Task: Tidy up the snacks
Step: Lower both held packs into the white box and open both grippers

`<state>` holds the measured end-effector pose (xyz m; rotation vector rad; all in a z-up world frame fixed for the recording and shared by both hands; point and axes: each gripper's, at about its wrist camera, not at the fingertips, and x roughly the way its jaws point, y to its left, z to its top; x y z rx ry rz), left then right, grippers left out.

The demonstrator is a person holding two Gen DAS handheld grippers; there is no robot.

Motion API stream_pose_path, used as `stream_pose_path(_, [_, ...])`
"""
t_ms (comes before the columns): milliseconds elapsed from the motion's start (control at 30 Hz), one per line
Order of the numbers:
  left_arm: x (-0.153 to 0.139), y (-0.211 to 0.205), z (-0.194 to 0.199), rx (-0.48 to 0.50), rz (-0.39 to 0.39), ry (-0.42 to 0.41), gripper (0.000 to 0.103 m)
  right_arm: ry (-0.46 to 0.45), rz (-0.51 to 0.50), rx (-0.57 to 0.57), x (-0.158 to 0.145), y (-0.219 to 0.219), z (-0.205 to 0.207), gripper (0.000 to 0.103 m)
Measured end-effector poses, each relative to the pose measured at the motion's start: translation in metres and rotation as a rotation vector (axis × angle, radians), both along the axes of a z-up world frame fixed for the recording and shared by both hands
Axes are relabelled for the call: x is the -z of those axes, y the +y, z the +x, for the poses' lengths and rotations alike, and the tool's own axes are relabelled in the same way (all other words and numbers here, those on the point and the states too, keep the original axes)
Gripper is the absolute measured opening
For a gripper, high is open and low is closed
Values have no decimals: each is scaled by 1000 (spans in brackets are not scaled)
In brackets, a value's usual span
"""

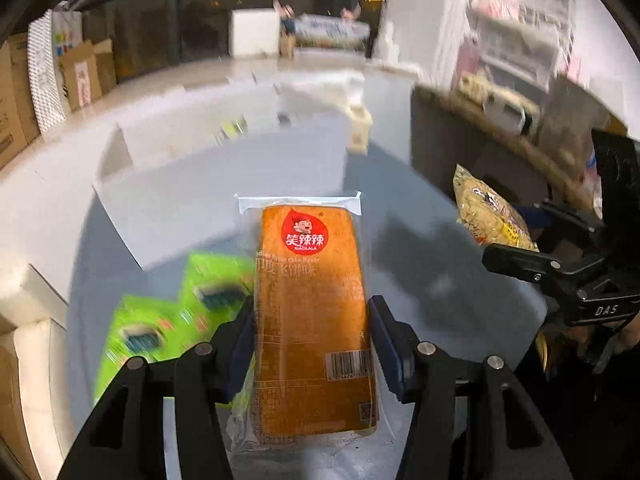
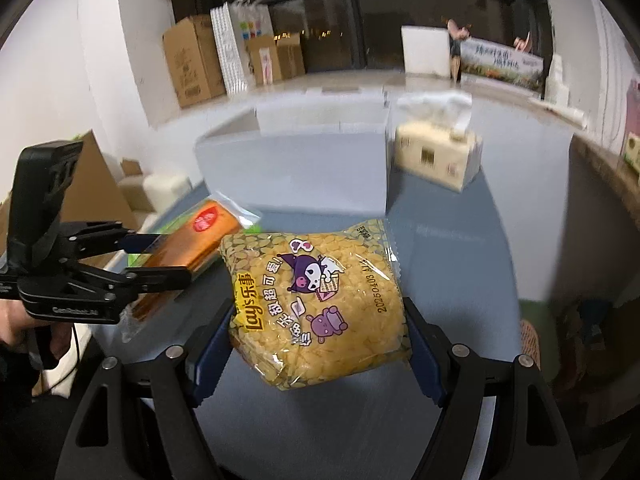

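Note:
My left gripper [image 1: 312, 336] is shut on an orange snack pack [image 1: 312, 304] with a red logo, held lengthwise above the grey table [image 1: 420, 280]; the same pack [image 2: 192, 248] and left gripper [image 2: 160, 258] show at the left of the right wrist view. A yellow Lay's chips bag [image 2: 320, 304] with purple cartoon figures sits between the blue pads of my right gripper [image 2: 320, 344], which is shut on it and holds it off the table [image 2: 460, 240]. From the left wrist view that bag [image 1: 492, 216] and the right gripper [image 1: 520, 248] appear at the right.
Green snack packs [image 1: 172, 316] lie on the table under the left gripper. White open boxes [image 1: 224, 184] stand at the table's far side, with a tissue pack [image 2: 436, 152] beside them. Cardboard boxes [image 2: 192, 60] line the back wall. A person's hand [image 2: 24, 324] holds the left gripper.

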<state>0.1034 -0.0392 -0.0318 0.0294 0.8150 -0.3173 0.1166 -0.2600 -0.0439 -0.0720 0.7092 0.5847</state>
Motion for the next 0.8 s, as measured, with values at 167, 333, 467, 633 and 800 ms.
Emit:
stream_pose_path(167, [-48,39,41,-50,-64,-106,59,-75,31,-2,-41,19,38,81])
stream_pose_path(333, [-68,70,113,-128,-108,-135,59,-64,51,13,-64,53,113,81])
stream_pose_path(467, [-64,85,158,-155,-91,-113,59,-3,14,31,-61,80,171,81])
stream_pose_path(633, [-52,89,189,-164,-21,-111,61,22,-53,37,-53,110,215,81])
stream_pose_path(800, [-42,99,199,-213,-37,-99,103,69,-23,52,-48,117,236,96])
